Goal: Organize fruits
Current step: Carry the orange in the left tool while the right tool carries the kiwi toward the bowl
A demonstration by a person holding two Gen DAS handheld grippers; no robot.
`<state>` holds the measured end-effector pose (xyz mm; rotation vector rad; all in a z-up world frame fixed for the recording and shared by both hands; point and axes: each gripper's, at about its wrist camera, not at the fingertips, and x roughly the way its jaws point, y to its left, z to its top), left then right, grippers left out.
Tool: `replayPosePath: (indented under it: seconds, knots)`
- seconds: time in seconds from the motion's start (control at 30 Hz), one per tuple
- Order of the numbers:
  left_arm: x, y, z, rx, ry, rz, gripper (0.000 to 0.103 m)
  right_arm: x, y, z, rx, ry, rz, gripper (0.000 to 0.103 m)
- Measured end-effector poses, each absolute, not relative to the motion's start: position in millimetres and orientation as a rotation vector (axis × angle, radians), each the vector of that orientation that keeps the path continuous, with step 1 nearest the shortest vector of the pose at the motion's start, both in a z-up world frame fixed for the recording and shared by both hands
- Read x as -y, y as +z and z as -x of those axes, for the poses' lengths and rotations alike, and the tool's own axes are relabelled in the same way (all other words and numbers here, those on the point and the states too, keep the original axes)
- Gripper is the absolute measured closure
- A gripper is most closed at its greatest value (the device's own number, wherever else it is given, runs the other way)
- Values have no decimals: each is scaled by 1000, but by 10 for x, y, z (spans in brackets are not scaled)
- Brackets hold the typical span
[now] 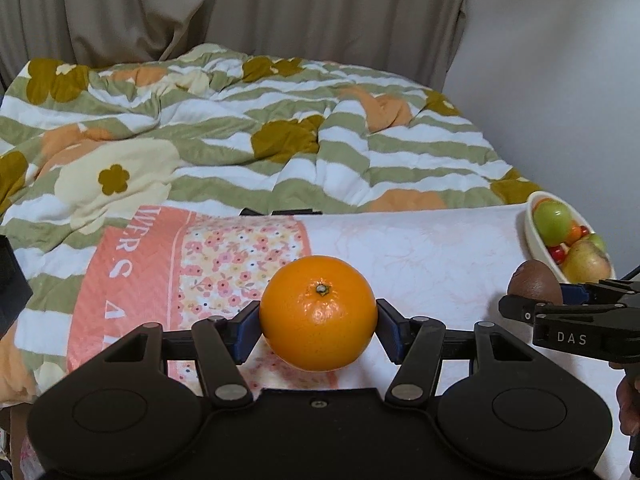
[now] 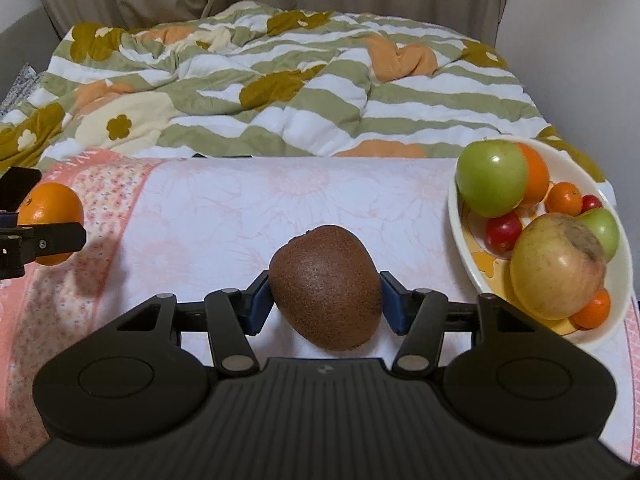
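My left gripper (image 1: 318,326) is shut on an orange (image 1: 318,312), held above the pink floral cloth (image 1: 432,248). My right gripper (image 2: 325,300) is shut on a brown kiwi (image 2: 326,286), also above the cloth. The kiwi (image 1: 534,282) and right gripper show at the right of the left wrist view; the orange (image 2: 50,210) shows at the left of the right wrist view. A white oval bowl (image 2: 460,236) at the right holds green apples (image 2: 492,178), a yellowish apple (image 2: 556,266), small oranges and red cherry tomatoes. The bowl also shows in the left wrist view (image 1: 534,236).
The cloth covers a low surface in front of a bed with a rumpled green-striped flowered quilt (image 2: 280,80). Beige curtains (image 1: 240,4) hang behind the bed and a white wall (image 1: 560,60) stands at the right.
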<state>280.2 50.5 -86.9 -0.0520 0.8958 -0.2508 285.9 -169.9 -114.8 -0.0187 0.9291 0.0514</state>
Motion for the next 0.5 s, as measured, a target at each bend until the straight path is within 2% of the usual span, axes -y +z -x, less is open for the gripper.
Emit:
replayPosePath:
  seconds: [0.5]
  knots:
    - [-124,-340,-2275,-781,-364,46,39,2100,-351,-2071,-808,-54,-38,32]
